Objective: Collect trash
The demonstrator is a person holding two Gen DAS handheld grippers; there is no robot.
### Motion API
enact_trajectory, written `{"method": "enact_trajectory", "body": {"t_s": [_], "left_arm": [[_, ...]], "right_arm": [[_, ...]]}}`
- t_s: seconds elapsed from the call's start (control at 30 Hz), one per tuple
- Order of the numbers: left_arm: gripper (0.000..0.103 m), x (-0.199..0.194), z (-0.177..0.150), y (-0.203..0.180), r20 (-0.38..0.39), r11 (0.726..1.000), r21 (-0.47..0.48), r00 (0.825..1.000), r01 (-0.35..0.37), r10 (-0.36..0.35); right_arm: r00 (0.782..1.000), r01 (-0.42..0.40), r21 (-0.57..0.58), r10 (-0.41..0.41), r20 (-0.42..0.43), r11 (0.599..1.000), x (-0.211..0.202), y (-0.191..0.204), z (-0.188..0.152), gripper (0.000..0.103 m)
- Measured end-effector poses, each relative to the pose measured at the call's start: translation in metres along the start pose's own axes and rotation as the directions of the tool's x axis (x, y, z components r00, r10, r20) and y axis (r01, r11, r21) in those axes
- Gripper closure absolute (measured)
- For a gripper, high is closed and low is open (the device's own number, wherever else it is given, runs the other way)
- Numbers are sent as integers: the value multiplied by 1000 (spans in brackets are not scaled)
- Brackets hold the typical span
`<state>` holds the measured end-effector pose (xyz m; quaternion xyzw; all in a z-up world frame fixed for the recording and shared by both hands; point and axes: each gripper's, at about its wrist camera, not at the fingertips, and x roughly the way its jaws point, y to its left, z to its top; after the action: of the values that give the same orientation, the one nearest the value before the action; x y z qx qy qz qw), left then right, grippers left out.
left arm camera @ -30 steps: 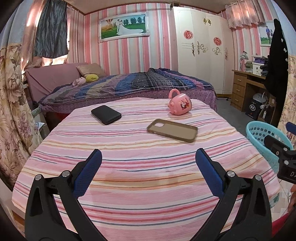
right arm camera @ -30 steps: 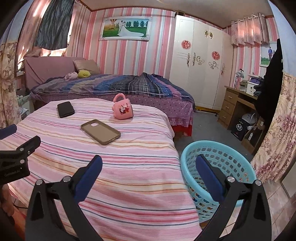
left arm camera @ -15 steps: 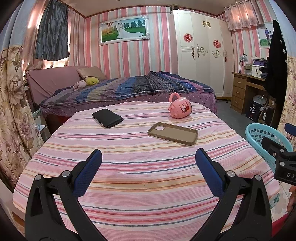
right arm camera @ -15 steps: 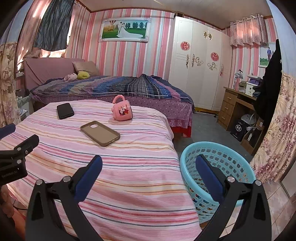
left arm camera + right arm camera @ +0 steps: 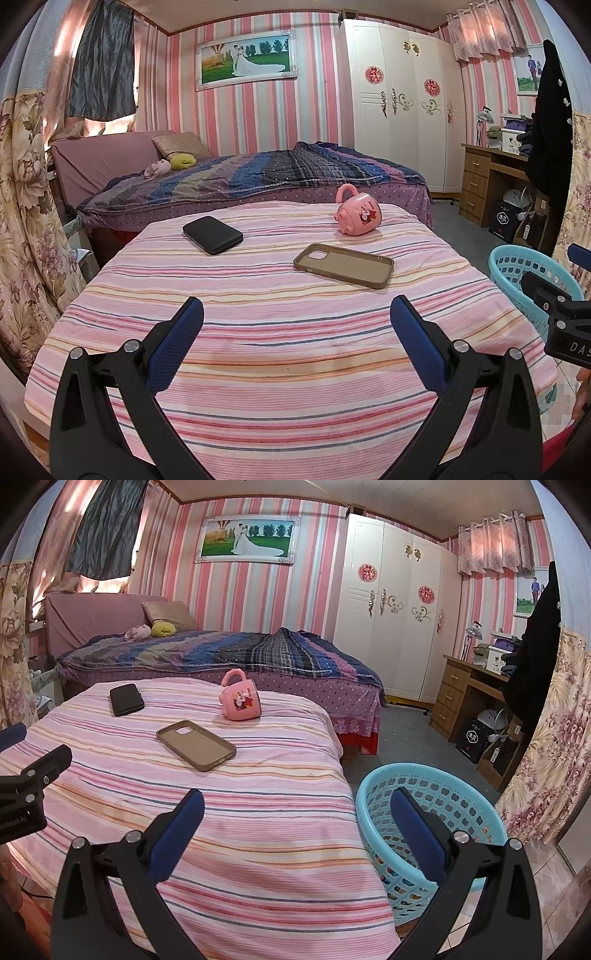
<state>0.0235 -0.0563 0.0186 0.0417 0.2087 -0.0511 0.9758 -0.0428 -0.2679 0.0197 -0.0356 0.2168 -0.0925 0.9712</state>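
Note:
A light blue plastic basket (image 5: 436, 812) stands on the floor right of the striped table (image 5: 258, 812); it also shows in the left wrist view (image 5: 517, 269). Some colourful bits show through the basket's lower wall. My left gripper (image 5: 295, 321) is open and empty over the near part of the table (image 5: 295, 350). My right gripper (image 5: 295, 812) is open and empty, over the table's right edge, with its right finger over the basket. No loose trash shows on the table.
On the table lie a black phone (image 5: 212, 234), a tan phone case (image 5: 343, 265) and a tipped pink mug (image 5: 356, 214). A bed (image 5: 258, 177) stands behind, a wardrobe (image 5: 399, 103) and wooden desk (image 5: 487, 177) at the right.
Both grippers have risen and pulled back slightly; the table items sit a little lower in view. Both jaws stay open.

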Motion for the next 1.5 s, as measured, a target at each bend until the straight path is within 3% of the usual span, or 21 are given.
{"method": "enact_trajectory", "body": {"t_s": [1.5], "left_arm": [[5, 0, 0, 0, -5, 1000, -4, 1000, 0, 0]], "right_arm": [[1000, 6, -1, -6, 2, 1000, 2, -4, 1, 5]]}}
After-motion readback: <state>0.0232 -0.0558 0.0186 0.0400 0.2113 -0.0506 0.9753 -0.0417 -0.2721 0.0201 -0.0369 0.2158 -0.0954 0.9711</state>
